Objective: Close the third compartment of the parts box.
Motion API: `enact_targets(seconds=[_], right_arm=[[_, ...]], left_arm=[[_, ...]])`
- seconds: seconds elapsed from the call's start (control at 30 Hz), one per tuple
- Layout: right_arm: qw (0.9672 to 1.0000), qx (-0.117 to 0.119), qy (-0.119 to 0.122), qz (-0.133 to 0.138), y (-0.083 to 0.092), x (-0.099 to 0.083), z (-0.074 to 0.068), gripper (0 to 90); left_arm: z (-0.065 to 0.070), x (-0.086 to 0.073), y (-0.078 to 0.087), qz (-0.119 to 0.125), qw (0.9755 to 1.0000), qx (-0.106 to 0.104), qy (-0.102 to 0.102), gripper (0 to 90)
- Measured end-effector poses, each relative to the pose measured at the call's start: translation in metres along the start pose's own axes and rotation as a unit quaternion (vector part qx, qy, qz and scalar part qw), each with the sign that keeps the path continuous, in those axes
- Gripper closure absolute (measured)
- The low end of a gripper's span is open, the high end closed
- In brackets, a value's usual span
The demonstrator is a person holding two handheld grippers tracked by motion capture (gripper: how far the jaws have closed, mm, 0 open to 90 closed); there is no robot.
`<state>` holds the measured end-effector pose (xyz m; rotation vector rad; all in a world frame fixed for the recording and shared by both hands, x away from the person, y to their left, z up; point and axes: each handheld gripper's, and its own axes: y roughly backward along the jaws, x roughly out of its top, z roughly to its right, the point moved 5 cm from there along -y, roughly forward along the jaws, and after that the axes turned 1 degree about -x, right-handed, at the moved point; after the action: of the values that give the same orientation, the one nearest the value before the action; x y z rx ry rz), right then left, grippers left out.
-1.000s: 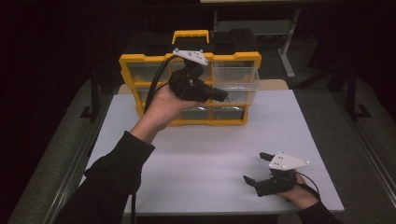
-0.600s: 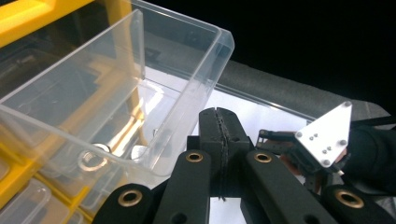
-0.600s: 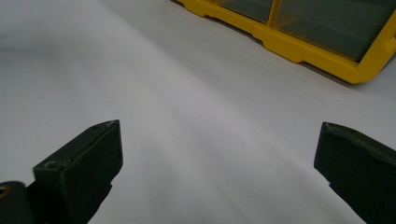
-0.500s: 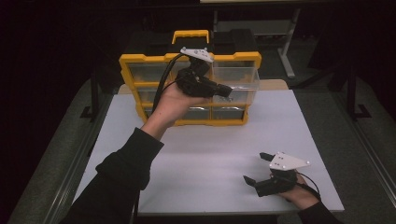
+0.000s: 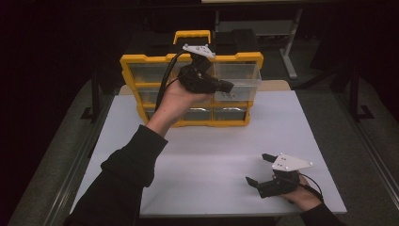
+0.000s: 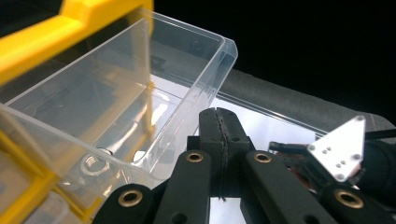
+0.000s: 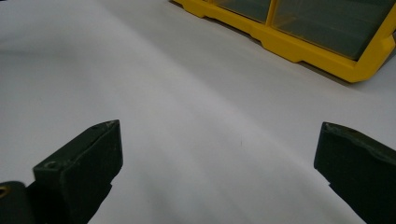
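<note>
drawer (image 6: 140, 84) pulled out, just beside closed left gripper (image 6: 219, 116) tips.

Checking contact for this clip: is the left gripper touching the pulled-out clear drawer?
Cannot tell. In the left gripper view the shut left gripper sits beside the clear drawer front wall, with neither contact nor gap plain; the high view overlaps them.

High view overhead, forward-down – claw views close; all share organizer (image 5: 190, 92).
</note>
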<state>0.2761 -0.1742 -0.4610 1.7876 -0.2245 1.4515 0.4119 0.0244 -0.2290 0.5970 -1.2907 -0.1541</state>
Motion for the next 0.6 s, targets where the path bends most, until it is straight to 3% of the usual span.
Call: enact_targets(seconds=[0.23, 0.6], right_arm=[[1.0000, 0.004, -0.001, 0.001, -0.001, 0.001, 0.000, 0.7], [1.0000, 0.005, -0.005, 0.003, -0.001, 0.002, -0.001, 0.7]], left_arm=[[-0.016, 0.003, -0.002, 0.013, 0.9998, 0.009, 0.015, 89.8], [-0.034, 0.010, -0.010, 0.011, 0.9991, 0.037, 0.017, 89.8]])
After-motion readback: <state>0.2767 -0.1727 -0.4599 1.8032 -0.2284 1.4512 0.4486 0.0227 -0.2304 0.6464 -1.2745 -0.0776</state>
